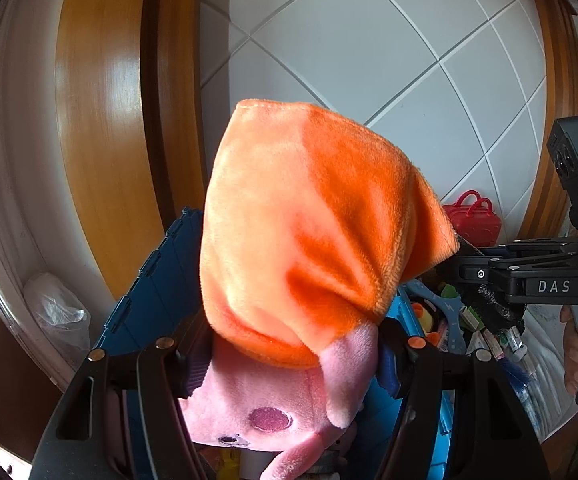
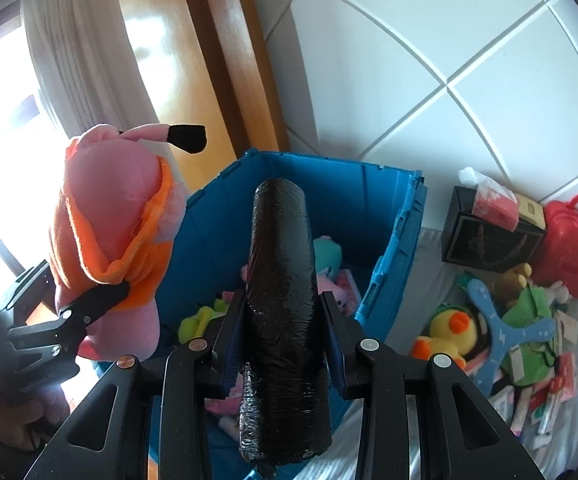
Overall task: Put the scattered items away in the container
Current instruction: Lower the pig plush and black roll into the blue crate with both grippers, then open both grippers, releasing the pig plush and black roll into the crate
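Observation:
My left gripper (image 1: 289, 360) is shut on a pink plush toy in an orange dress (image 1: 301, 232), which fills the middle of the left wrist view. The same plush toy (image 2: 109, 232) hangs left of the blue crate (image 2: 289, 216) in the right wrist view, pinched by the left gripper (image 2: 93, 300). My right gripper (image 2: 281, 320) is shut on a black plastic-wrapped roll (image 2: 283, 300) and holds it over the crate's opening. Several soft toys (image 2: 329, 256) lie in the crate's bottom. The blue crate's rim (image 1: 157, 264) shows behind the plush, and the right gripper (image 1: 485, 276) reaches in from the right.
A pile of loose items lies right of the crate: a yellow duck plush (image 2: 449, 332), a blue flat toy (image 2: 505, 328), a green plush (image 2: 529, 308), small boxes and cards. A black box (image 2: 485, 232) and red toy suitcase (image 2: 573, 248) stand behind. A wooden door frame (image 1: 101, 120) is left.

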Demonstrator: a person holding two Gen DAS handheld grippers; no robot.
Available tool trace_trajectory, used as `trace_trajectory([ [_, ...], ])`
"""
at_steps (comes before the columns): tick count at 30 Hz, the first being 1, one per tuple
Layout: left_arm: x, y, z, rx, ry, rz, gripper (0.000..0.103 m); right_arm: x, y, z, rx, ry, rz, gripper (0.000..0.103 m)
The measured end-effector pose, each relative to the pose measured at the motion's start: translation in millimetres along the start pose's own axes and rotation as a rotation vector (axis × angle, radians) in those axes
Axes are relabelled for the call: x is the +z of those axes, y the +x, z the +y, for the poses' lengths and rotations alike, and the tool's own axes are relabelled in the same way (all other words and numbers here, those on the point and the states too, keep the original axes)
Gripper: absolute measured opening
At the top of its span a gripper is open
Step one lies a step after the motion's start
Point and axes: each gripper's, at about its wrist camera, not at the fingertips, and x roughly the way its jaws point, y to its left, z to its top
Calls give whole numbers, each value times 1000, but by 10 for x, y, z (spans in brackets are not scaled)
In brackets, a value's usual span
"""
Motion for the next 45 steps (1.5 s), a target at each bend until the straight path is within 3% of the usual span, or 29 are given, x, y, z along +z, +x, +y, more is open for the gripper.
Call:
trace_trajectory([
  [11,-99,41,387,54,-49,8,65,158,329,327,55,-41,25,34],
  [27,-153,141,511,90,-65,30,67,272,504,492,49,-73,29,36],
  [28,-161,159,530,97,-78,35,74,274,500,499,35,-79,20,39],
  [29,-177,185,576,96,-106,44,77,283,503,491,29,-81,18,63],
  [30,-193,207,614,99,-133,51,83,284,490,476,31,-75,9,103],
  [33,-210,202,701,137,-176,43,98,289,447,424,39,-63,-10,102],
  [45,-215,124,551,163,-162,31,99,68,196,256,41,-40,-13,103],
])
